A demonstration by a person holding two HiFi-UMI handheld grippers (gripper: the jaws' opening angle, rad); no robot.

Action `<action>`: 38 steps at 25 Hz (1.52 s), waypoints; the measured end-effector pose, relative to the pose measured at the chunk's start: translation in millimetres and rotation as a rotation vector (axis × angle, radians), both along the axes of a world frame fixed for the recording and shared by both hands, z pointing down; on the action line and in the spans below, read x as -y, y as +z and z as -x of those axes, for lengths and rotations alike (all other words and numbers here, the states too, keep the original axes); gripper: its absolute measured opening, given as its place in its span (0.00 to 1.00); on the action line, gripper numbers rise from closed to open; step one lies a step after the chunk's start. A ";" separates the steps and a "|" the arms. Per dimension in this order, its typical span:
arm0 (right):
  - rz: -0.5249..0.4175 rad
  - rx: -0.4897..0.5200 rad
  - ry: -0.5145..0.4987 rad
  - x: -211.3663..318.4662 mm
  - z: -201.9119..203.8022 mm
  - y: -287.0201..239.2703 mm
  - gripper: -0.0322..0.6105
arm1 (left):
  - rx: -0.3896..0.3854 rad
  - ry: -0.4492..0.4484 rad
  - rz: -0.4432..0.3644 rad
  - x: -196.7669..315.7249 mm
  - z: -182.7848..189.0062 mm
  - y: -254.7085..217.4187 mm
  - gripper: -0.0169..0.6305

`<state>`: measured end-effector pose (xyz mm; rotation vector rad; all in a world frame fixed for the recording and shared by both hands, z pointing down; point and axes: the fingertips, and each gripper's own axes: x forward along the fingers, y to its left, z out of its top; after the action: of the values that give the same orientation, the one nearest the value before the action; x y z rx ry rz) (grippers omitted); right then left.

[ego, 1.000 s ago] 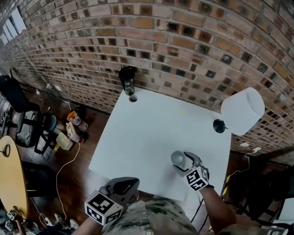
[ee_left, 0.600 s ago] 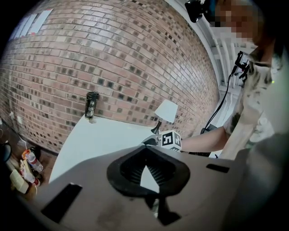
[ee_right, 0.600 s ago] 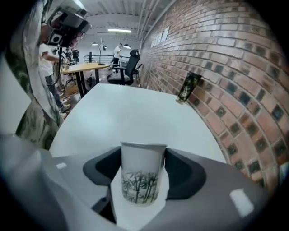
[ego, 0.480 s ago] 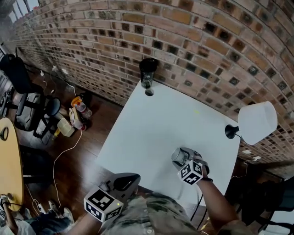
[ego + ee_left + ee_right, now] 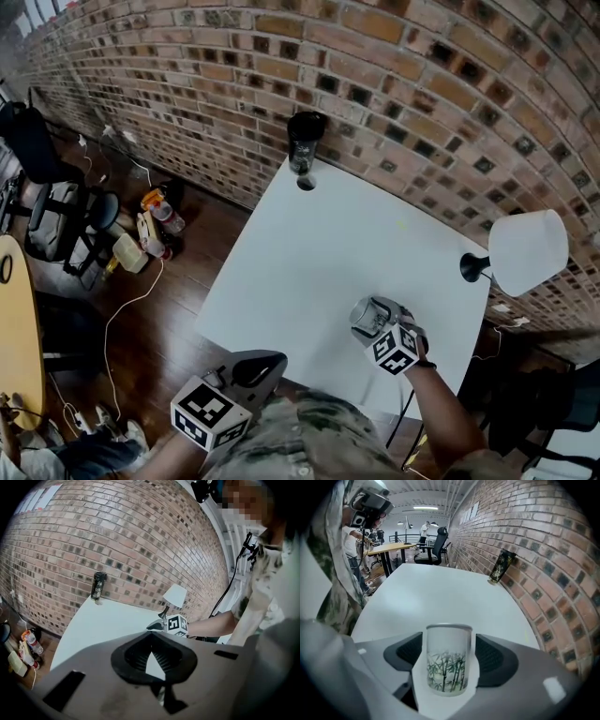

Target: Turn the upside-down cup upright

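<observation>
A white cup with a green bamboo print point(image 5: 448, 659) stands between the jaws of my right gripper point(image 5: 449, 656), which is shut on it; the pads sit close on both sides. In the head view the cup point(image 5: 368, 316) is held just above the white table point(image 5: 319, 244) near its front right part, in front of the right gripper point(image 5: 380, 323). I cannot tell which end of the cup is up. My left gripper point(image 5: 265, 364) hangs off the table's front edge, shut with nothing in it; its pads point(image 5: 161, 656) meet at the tip.
A dark tumbler point(image 5: 305, 141) stands at the table's far corner by the brick wall. A lamp with a white shade point(image 5: 528, 251) and black base point(image 5: 472, 267) is at the right edge. Chairs, bags and bottles point(image 5: 155, 220) lie on the floor to the left.
The right gripper has turned with the cup in it, so the cup shows a different side in the head view. The left gripper has stayed in place.
</observation>
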<state>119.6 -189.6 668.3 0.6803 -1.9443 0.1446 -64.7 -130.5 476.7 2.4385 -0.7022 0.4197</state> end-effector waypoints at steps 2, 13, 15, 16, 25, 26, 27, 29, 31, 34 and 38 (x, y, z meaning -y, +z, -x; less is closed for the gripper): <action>0.000 0.021 0.014 -3.7 -4.3 -2.5 0.61 | 0.001 0.010 -0.002 -0.8 -3.7 -1.0 0.04; 0.049 0.122 0.097 -25.9 -53.2 17.6 0.54 | 0.032 0.041 -0.014 -14.9 -28.1 -7.8 0.04; 0.040 0.134 0.093 -26.7 -56.1 18.2 0.49 | 0.039 0.035 -0.014 -17.1 -29.9 -8.1 0.04; 0.035 0.136 0.092 -27.0 -57.6 16.9 0.47 | 0.042 0.032 -0.014 -18.1 -30.9 -8.5 0.04; -0.009 0.032 0.055 -29.5 -64.1 -23.8 0.46 | 0.023 0.022 -0.028 -22.6 -38.4 -10.2 0.04; -0.005 -0.006 0.036 -29.7 -63.9 -27.1 0.46 | 0.019 0.022 -0.029 -22.3 -38.7 -10.0 0.04; 0.002 -0.047 0.014 -29.9 -63.5 -29.1 0.46 | 0.016 0.023 -0.030 -22.2 -38.6 -9.6 0.04; 0.022 -0.140 -0.042 -30.5 -62.4 -29.4 0.46 | 0.013 0.027 -0.033 -22.0 -36.8 -8.6 0.04; 0.033 -0.256 -0.120 -31.0 -62.9 -28.8 0.46 | 0.008 0.028 -0.034 -22.2 -33.6 -7.5 0.04; 0.053 -0.434 -0.243 -31.0 -66.5 -29.2 0.46 | -0.011 0.018 -0.029 -22.1 -27.7 -5.0 0.04; 0.083 -0.598 -0.351 -23.5 -61.9 -28.7 0.46 | -0.029 0.009 -0.022 -18.2 -14.2 -2.0 0.04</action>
<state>181.5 -166.2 639.6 0.2710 -1.4378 -0.1795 -50.5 -112.3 474.7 2.4642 -0.6870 0.3810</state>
